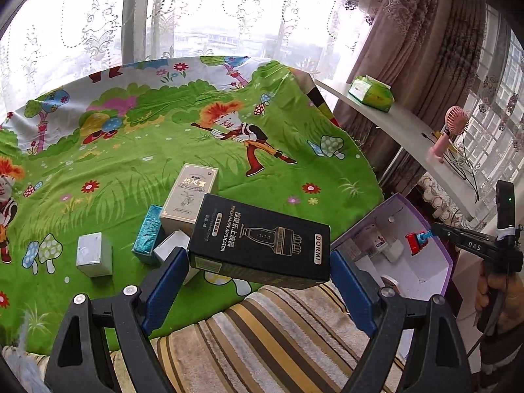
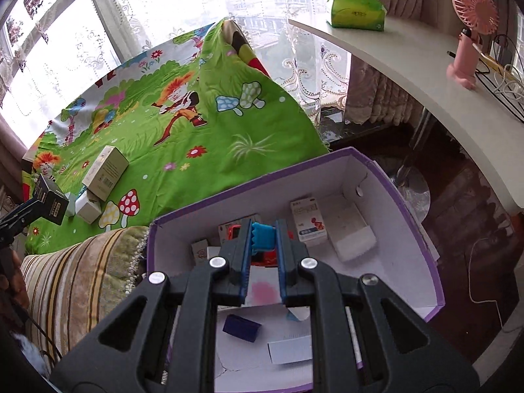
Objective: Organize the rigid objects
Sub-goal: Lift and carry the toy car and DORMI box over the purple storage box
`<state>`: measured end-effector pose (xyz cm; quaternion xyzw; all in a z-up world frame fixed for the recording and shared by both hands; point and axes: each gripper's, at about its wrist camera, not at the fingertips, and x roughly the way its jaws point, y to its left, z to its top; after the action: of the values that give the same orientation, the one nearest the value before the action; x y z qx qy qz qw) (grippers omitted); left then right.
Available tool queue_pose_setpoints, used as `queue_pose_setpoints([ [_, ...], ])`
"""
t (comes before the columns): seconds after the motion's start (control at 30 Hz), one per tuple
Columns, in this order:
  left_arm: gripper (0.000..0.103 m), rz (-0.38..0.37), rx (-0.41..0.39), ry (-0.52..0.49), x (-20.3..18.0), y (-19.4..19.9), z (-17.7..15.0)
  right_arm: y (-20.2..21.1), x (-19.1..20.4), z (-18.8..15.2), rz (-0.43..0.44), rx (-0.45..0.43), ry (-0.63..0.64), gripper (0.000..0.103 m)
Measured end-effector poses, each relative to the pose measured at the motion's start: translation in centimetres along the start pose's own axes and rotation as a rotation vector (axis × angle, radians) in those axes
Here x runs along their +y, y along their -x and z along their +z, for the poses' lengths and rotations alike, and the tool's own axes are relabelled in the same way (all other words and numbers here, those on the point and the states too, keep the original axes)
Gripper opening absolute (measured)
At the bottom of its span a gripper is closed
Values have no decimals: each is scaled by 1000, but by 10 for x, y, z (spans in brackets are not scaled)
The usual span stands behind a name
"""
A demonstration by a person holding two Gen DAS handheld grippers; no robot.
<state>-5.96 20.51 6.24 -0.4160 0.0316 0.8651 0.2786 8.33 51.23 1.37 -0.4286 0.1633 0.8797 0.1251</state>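
Home, prob. bedroom/living rm: lace curtains [image 1: 98, 26] at window, cartoon cloth [image 1: 163, 137], striped cushion [image 1: 262, 334], pink fan [image 2: 471, 26] + tissue pack [image 2: 357, 11] on white shelf [image 2: 409, 55].

In the left wrist view, the black box [image 1: 262, 242] at frame centre hides the lower part of the beige carton [image 1: 191, 198] and most of a small white box [image 1: 170, 249] behind it. In the right wrist view, the jaws cover most of the red and blue item [image 2: 262, 235], so its shape cannot be told. The print on the white packet [image 2: 308, 219] inside the purple-rimmed box [image 2: 435, 258] is too small to read.
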Motion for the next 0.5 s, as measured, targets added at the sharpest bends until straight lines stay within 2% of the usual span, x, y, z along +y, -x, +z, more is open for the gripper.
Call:
queue_pose_setpoints([
  [0.23,88,-44,42,-62,-41,-16,0,-17,-46,-22,-78,20,-73,17],
  [0.5,88,-105,99,-128,-81,-33,-4,-43,-63,-32,-96,55,-98,17],
])
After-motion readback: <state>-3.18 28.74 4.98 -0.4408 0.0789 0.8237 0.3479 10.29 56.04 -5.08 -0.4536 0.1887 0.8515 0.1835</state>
